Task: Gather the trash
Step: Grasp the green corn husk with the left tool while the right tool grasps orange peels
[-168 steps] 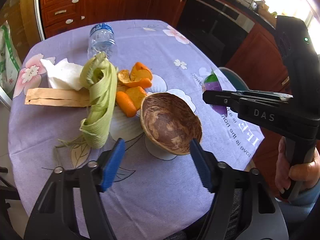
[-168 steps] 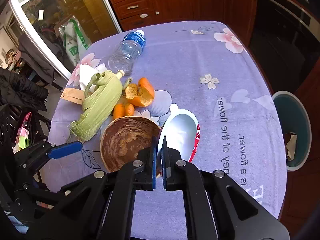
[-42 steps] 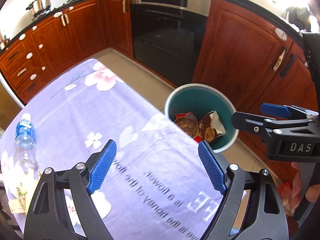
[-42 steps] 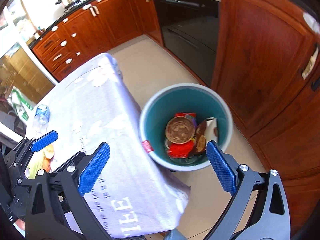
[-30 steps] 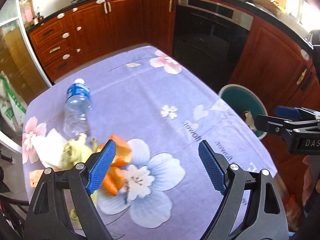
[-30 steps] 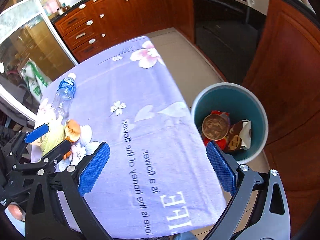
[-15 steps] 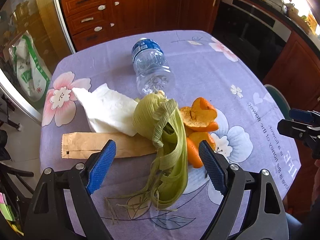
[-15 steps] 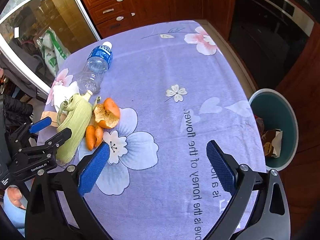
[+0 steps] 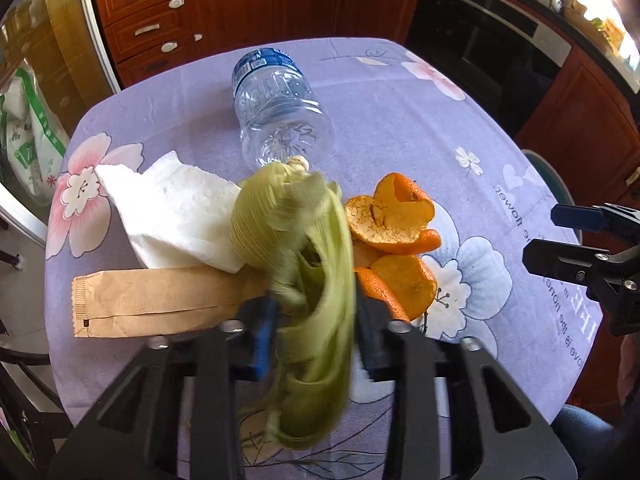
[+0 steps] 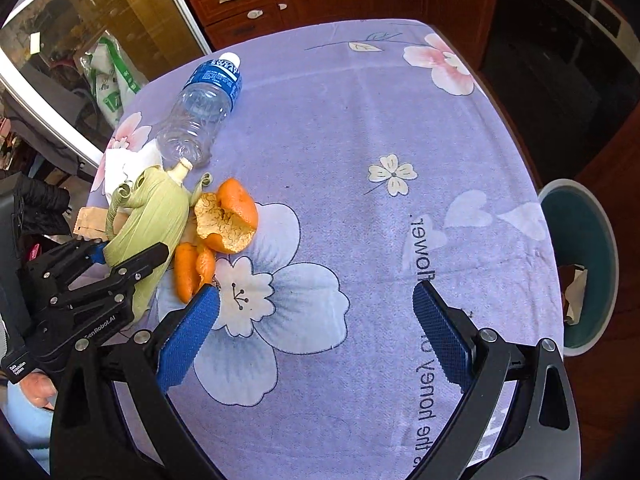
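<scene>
My left gripper is shut on the green corn husk, which also shows in the right wrist view. Orange peels lie just right of the husk. A white tissue and a brown paper packet lie to its left. An empty plastic bottle lies behind it. My right gripper is open and empty above the purple flowered tablecloth, right of the peels. The teal trash bin stands on the floor beyond the table's right edge.
Wooden kitchen cabinets and a black oven stand behind the table. A glass door and a green-printed bag are to the left. The bin holds earlier trash.
My left gripper has come down onto the corn husk and closed on it. My right gripper has swung back from the bin to over the table and stays open.
</scene>
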